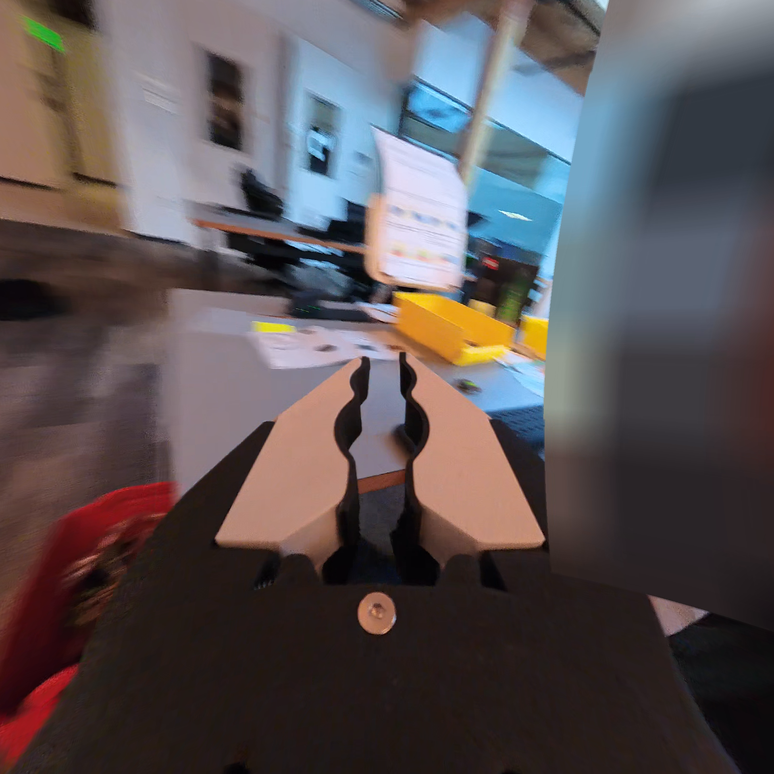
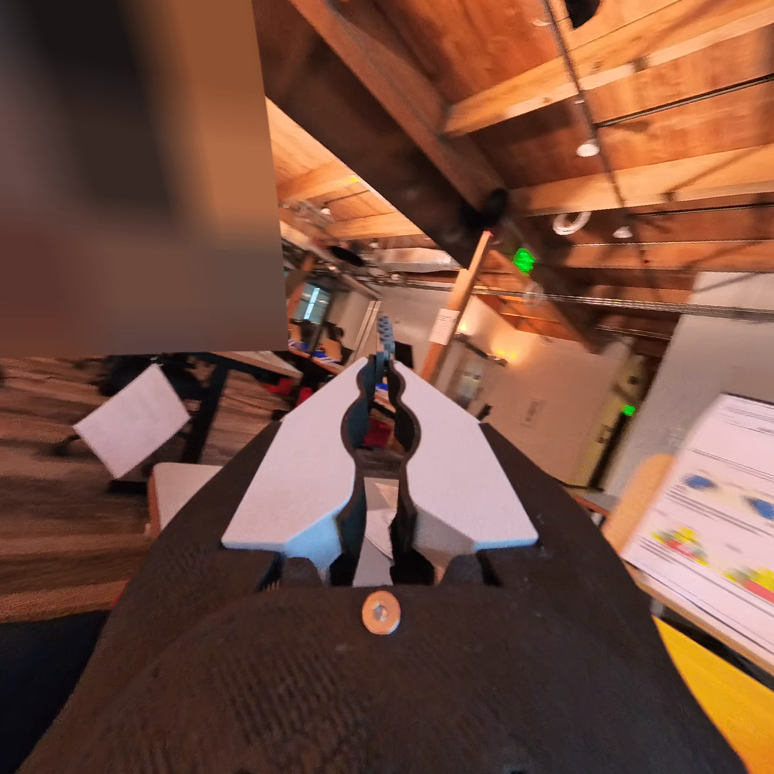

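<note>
1. My right gripper is clamping a thin grey-blue perforated strip, plastic by the look, right at the fingertips; the jaws are almost together on it.
2. The strip is sticking straight out past the tips, long axis running on from the fingers and tilted up toward the wooden beamed ceiling. So the right one is the holder; I'm seeing no strip in the left wrist view.
3. My left gripper is hanging with a narrow gap between its jaws and nothing in it, pointing over the grey table with a wood edge.
4. Past the left tips: white printed sheets lying flat, then an open yellow plastic bin off to the right, well apart from the tips.
5. A white printed sheet on a wooden post is standing behind the bin. Red blurry thing low left, can't tell what it is.
</note>
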Motion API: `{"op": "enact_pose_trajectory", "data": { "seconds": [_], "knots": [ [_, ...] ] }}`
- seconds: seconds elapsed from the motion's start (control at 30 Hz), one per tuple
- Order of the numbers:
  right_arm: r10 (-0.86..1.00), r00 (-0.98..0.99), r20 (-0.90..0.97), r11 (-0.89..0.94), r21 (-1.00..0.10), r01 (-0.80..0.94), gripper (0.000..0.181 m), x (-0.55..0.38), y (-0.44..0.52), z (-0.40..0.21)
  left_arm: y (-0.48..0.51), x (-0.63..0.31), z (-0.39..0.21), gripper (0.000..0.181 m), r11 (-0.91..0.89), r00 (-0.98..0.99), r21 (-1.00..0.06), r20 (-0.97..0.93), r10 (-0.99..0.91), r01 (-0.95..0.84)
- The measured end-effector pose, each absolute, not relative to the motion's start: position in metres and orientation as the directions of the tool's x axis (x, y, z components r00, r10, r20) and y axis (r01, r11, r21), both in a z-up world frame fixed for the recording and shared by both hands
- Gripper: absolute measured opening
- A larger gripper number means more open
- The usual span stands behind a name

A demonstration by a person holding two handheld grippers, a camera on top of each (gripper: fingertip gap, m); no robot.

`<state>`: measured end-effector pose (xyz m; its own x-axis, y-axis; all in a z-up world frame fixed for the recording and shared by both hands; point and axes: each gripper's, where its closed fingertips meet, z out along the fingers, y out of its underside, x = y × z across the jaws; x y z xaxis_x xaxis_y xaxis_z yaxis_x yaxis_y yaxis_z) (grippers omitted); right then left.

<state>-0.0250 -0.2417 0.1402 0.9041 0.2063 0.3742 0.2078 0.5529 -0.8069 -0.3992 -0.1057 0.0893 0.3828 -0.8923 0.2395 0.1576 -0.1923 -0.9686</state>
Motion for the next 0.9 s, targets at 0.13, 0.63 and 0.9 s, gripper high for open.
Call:
{"op": "enact_pose_trajectory", "data": {
  "seconds": [0.13,0.63,0.9],
  "knots": [
    [0.325,0.843,0.429,0.518,-0.826,0.221,0.003,-0.093,-0.193,0.131,-0.107,-0.468,0.092,0.014,-0.132,0.487,-0.969,0.22,-0.845,0.209],
    [0.28,0.823,0.494,0.122,-0.869,0.48,0.003,-0.029,-0.217,0.037,-0.12,-0.273,0.042,0.015,-0.36,-0.057,-0.927,0.356,-0.933,0.1],
    [0.096,0.885,0.455,0.095,-0.89,0.447,0.003,0.125,-0.256,0.062,-0.145,-0.032,0.046,0.014,-0.43,-0.562,-0.892,0.427,-0.708,-0.138]
  ]
}}
